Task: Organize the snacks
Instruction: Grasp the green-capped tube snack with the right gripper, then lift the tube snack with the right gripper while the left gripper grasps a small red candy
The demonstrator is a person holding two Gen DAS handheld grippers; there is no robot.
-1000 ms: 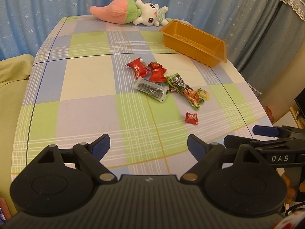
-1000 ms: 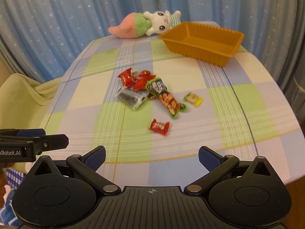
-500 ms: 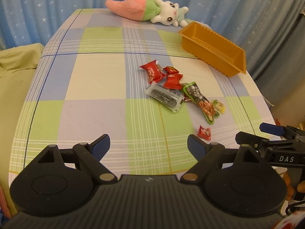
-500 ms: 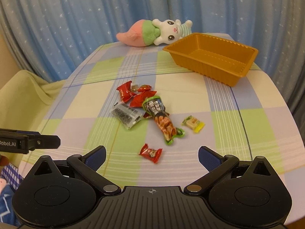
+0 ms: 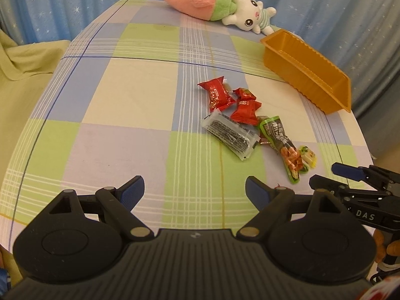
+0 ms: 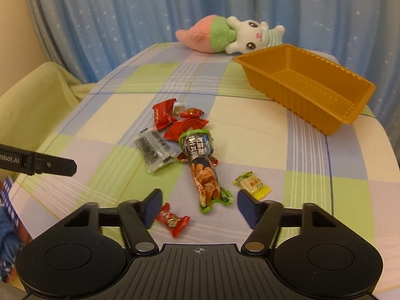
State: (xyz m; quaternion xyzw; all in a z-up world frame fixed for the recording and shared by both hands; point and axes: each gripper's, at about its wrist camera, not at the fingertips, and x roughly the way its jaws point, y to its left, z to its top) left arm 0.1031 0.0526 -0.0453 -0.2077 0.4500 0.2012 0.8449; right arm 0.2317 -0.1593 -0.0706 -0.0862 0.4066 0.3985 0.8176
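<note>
Right hand-held gripper [image 6: 198, 206] hangs low over the near edge of the desk [image 6: 312, 165], jaws closing. The small red candy [image 6: 172, 220] lies on the cloth between the fingers, close to the left fingertip [image 6: 152, 206]; pads not pressing on it yet as far as the view shows, so nothing grasped. The tail of the long green snack pack [image 6: 203, 172] also reaches into the gap, and the yellow-green candy [image 6: 252, 183] sits just beside the right fingertip.

Left hand-held gripper [image 5: 195, 191] is released, jaws wide, w/ only bare checked cloth between them. In the left wrist view the other gripper's fingers show at the right edge, near the desk's corner.

Rest of the snacks are in a loose heap mid-desk: clear packet w/ dark filling [image 5: 230, 133] touching the green pack, red wrappers [image 5: 226, 97] behind it, overlapping one another. A small brownish piece among the red ones is too small to tell.

Orange tray [image 6: 307, 85] stands toward the far right of the desk, well apart from the heap, w/ no snacks in it. A plush toy [image 6: 230, 36] lies at the far edge, just behind the tray's corner; blue starred curtain [image 6: 112, 17] beyond.
</note>
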